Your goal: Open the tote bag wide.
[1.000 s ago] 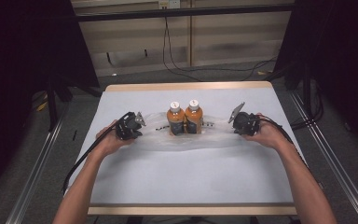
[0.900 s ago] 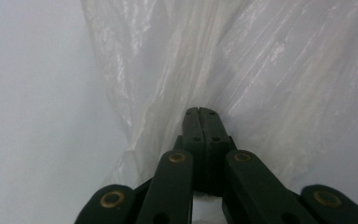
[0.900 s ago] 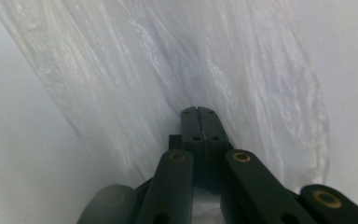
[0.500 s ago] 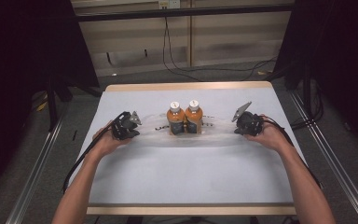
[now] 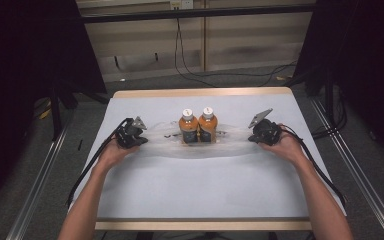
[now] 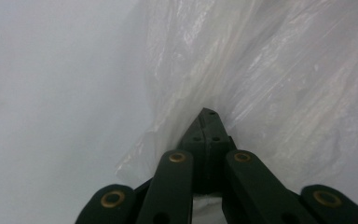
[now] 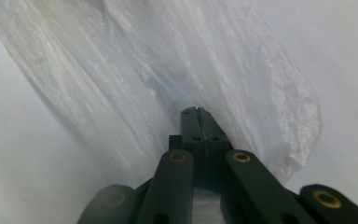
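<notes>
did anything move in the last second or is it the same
Hardly anything changed. The left tongs sit a touch further out toward the table's left edge and higher in the high view than a second ago, drawing the clear plastic bag a little tauter. The right tongs kept their place. Both stay shut on the bag's ends, and the two bottles stand upright side by side as before.

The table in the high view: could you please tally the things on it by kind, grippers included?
Bottles of orange-brown drink with white caps: 2 (left bottle, right bottle)
Clear plastic bag, stretched flat under the bottles: 1
Hand-held grippers, jaws shut on the bag's ends: 2 (left gripper, right gripper)
Total: 5
</notes>
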Demonstrator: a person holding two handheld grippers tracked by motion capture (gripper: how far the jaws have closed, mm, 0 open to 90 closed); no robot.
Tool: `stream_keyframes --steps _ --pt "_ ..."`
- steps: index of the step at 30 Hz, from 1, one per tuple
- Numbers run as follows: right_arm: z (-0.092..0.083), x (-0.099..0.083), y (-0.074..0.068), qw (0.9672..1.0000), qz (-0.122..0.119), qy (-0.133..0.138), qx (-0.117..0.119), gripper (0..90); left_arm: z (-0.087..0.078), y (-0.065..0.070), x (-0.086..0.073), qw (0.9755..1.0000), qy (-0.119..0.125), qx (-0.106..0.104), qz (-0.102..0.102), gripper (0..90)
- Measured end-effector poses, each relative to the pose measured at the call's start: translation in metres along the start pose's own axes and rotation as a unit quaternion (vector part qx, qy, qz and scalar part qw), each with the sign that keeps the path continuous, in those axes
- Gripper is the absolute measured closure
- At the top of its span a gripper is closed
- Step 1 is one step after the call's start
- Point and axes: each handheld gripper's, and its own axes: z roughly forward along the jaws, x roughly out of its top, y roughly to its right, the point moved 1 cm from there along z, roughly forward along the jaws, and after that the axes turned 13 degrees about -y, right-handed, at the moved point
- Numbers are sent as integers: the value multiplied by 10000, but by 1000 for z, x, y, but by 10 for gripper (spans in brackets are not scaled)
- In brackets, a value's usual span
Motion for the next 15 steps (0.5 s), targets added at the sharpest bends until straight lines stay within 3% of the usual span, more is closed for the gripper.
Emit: stream_keyframes --steps 4,6,8,11,15 --pt "-1 -7 1 9989 320 290 177 900 -2 4 -2 9993 269 -239 -41 900" --pt "-3 -9 2 9976 376 493 307 900 -3 7 -2 9977 574 -340 -142 900" --pt "-5 -9 1 9968 359 617 357 900 -6 9 -1 9960 718 -494 -209 900" --pt "-10 -5 -4 9949 360 832 452 900 -9 14 1 9937 952 -542 -215 900" --pt "-20 -4 -4 9930 410 1039 393 900 -13 22 3 9911 1174 -600 -191 900"
